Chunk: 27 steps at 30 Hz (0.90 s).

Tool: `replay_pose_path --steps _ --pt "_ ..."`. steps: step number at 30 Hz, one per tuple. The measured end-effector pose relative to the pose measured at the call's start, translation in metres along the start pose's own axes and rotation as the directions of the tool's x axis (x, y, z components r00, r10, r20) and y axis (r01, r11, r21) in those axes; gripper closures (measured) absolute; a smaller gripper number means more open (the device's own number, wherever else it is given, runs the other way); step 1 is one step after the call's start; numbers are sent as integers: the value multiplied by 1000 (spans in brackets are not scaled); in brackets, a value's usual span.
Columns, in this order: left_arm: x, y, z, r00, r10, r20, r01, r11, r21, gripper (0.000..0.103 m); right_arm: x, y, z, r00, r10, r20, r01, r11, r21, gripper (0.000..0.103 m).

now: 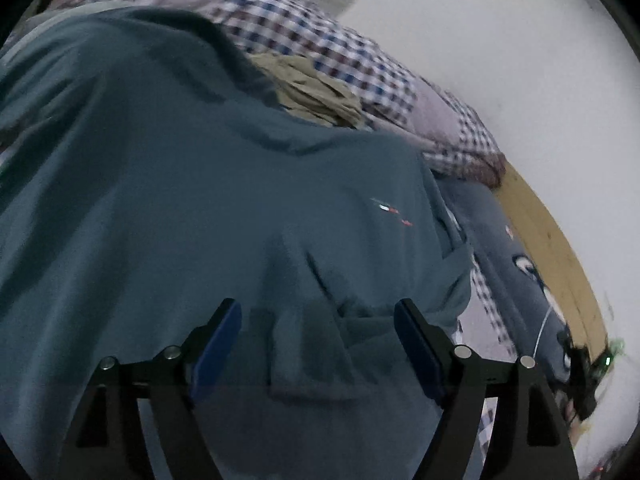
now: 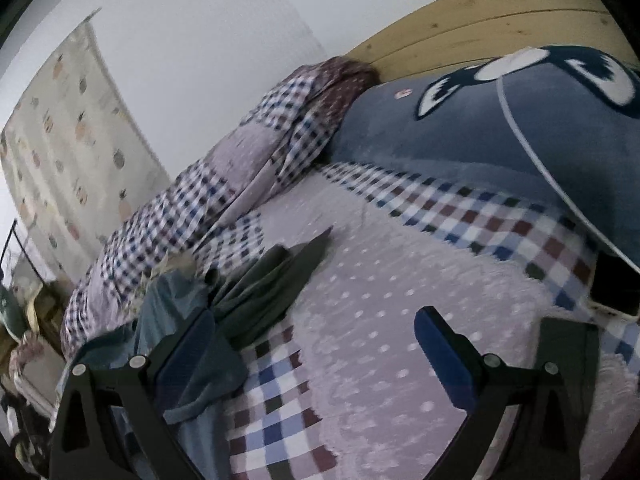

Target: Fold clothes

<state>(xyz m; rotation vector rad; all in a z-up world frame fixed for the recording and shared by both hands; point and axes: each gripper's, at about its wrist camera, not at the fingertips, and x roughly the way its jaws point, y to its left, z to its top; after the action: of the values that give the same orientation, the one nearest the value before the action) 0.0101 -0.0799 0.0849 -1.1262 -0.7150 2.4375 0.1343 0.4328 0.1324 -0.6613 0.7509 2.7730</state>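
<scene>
A teal polo shirt (image 1: 200,184) with a small chest logo lies spread over the bed and fills most of the left wrist view. My left gripper (image 1: 318,316) hovers open just above its collar area, with folded teal cloth between and below the blue pads but not pinched. In the right wrist view my right gripper (image 2: 316,324) is open over the pink dotted bedspread (image 2: 384,288), nothing between its fingers. Its left finger (image 2: 188,344) sits beside a bunched edge of the teal shirt (image 2: 176,312) and a dark green garment (image 2: 272,280).
A checked quilt (image 1: 304,28) is heaped along the wall side, with a khaki garment (image 1: 316,88) on it. A dark blue pillow (image 2: 500,128) with a cartoon print lies against the wooden headboard (image 2: 480,24). A black phone (image 2: 618,284) lies at the right. A fruit-print curtain (image 2: 68,132) hangs at left.
</scene>
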Motion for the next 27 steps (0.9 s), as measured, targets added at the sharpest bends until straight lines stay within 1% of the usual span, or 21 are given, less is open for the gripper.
replay_pose_path --steps 2,4,6,8,10,11,12,14,15,18,19,20,22,23,24,25,27 --pt "6 2 4 999 -37 -1 37 999 8 21 7 12 -6 1000 0 -10 -1 1000 -29 1" --pt "21 7 10 997 -74 -28 73 997 -8 21 13 24 -11 1000 -3 -19 2 998 -66 1" --pt "38 12 11 993 -77 -93 73 996 -45 21 18 35 -18 1000 -10 -29 6 994 -109 1" --pt "46 16 13 991 -78 -113 71 995 -65 21 23 46 -24 999 -16 -41 10 989 -150 1" --pt "43 18 14 983 -153 -101 143 985 -100 21 28 53 -29 999 -13 -50 5 985 -172 1" --pt "41 19 15 968 -232 -96 219 967 -129 21 29 56 -31 998 -11 -55 1 984 -180 1" --pt "40 21 17 937 -338 -86 322 934 -156 21 31 59 -33 998 -8 -59 -3 982 -188 1" --pt "35 23 20 889 -454 -56 438 880 -181 21 35 66 -37 998 -2 -69 -12 979 -203 1" --pt "32 25 22 860 -508 -36 493 849 -190 21 37 69 -39 997 0 -73 -16 977 -211 1" --pt "28 37 24 780 -625 36 613 752 -243 21 43 78 -45 996 8 -88 -28 972 -233 1" --pt "27 41 26 768 -638 54 629 735 -255 21 45 81 -47 996 10 -92 -32 970 -241 1" --pt "26 44 28 765 -641 67 633 729 -260 21 47 84 -49 995 13 -97 -37 968 -248 1" --pt "21 50 30 777 -620 103 623 736 -266 21 49 93 -54 993 37 -108 -65 961 -268 1" --pt "19 54 31 771 -623 128 631 725 -275 21 50 98 -56 992 53 -114 -83 957 -279 1" --pt "16 59 31 761 -630 154 645 709 -286 21 51 102 -58 990 68 -120 -101 952 -289 1" --pt "13 61 32 769 -618 162 636 716 -288 21 52 107 -60 988 84 -126 -118 947 -300 1" --pt "8 64 33 796 -582 170 605 743 -288 21 55 119 -67 985 99 -142 -142 932 -334 1"
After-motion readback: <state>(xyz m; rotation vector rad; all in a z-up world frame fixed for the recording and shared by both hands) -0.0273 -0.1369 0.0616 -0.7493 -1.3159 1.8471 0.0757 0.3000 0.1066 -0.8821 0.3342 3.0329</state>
